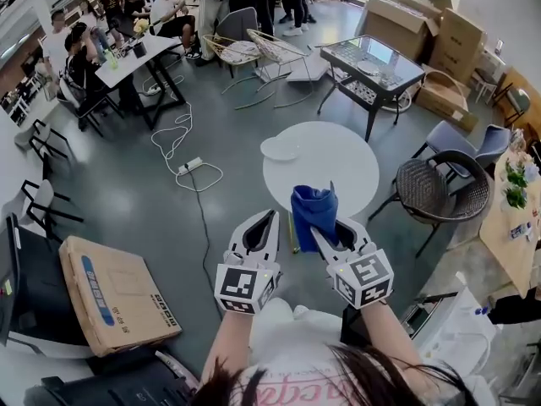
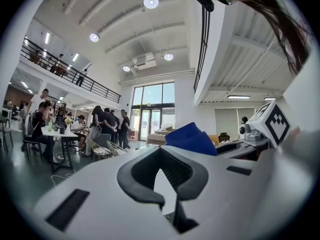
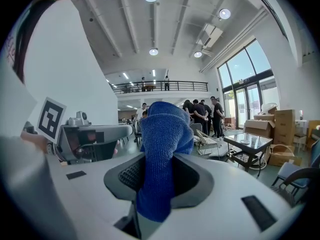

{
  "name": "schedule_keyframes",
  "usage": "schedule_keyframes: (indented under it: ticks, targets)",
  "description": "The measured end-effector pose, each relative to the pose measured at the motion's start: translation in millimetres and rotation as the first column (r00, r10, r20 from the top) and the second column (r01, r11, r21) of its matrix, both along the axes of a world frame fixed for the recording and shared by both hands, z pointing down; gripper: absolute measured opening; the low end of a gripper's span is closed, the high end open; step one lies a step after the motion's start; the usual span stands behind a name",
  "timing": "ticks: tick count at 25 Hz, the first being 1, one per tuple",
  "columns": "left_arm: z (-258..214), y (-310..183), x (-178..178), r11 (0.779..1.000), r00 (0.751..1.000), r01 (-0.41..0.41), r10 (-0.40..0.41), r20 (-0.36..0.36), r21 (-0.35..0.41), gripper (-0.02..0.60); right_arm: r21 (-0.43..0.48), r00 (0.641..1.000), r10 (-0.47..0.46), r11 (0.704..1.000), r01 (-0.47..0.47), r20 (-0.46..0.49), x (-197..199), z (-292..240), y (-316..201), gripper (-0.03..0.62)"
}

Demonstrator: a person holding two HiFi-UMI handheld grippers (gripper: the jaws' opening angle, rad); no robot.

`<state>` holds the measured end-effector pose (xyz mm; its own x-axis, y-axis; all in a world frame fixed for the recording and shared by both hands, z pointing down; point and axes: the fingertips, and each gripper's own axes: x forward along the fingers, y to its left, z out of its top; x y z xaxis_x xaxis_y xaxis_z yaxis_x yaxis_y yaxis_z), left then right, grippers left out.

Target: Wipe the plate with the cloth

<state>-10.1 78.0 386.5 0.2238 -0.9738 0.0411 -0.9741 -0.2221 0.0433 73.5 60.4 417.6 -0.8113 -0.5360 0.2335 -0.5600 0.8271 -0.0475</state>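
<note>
A white plate [image 1: 280, 149] lies on the left part of a round white table [image 1: 338, 172] in front of me, in the head view. My right gripper [image 1: 317, 229] is shut on a blue cloth [image 1: 314, 205] that sticks up from its jaws, short of the table's near edge. In the right gripper view the cloth [image 3: 165, 134] is clamped between the jaws and rises above them. My left gripper [image 1: 272, 215] is beside it on the left, shut and empty, with its jaws meeting [image 2: 170, 199]. The left gripper view shows the cloth [image 2: 192, 139] to the right.
A dark wicker chair [image 1: 444, 189] stands right of the round table, and a glass-topped table [image 1: 372, 62] stands behind it. A flat cardboard box [image 1: 114, 294] lies at my left, and a cable with a power strip [image 1: 190, 166] crosses the floor. Several people sit at a white table [image 1: 139, 57], far left.
</note>
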Motion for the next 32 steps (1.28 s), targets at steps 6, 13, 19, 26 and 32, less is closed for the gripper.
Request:
schedule_keyframes:
  ticks: [6, 13, 19, 26, 32]
  targets:
    - [7.9, -44.9, -18.9, 1.0, 1.0, -0.023, 0.023, 0.011, -0.012, 0.008, -0.026, 1.0, 0.02, 0.999, -0.02, 0.001, -16.0, 9.2, -46.8, 0.133]
    - [14.3, -122.2, -56.1, 0.998, 0.998, -0.066, 0.066, 0.02, -0.014, 0.008, -0.043, 0.998, 0.064, 0.997, -0.063, 0.015, -53.5, 16.9, -120.4, 0.133]
    - [22.5, -192.0, -91.2, 0.989, 0.989, -0.144, 0.144, 0.013, -0.036, 0.043, -0.06, 0.996, 0.087, 0.994, -0.087, 0.001, -93.5, 23.8, -183.7, 0.133]
    - [42.9, -259.0, -117.7, 0.969, 0.974, -0.221, 0.225, 0.022, -0.108, 0.131, -0.068, 0.987, 0.163, 0.984, -0.163, -0.01, -122.0, 29.2, -247.9, 0.133]
    - [63.3, -285.5, -110.1, 0.925, 0.945, -0.323, 0.325, -0.023, -0.202, 0.285, -0.094, 0.982, 0.19, 0.977, -0.191, -0.021, -125.3, 37.0, -278.5, 0.133]
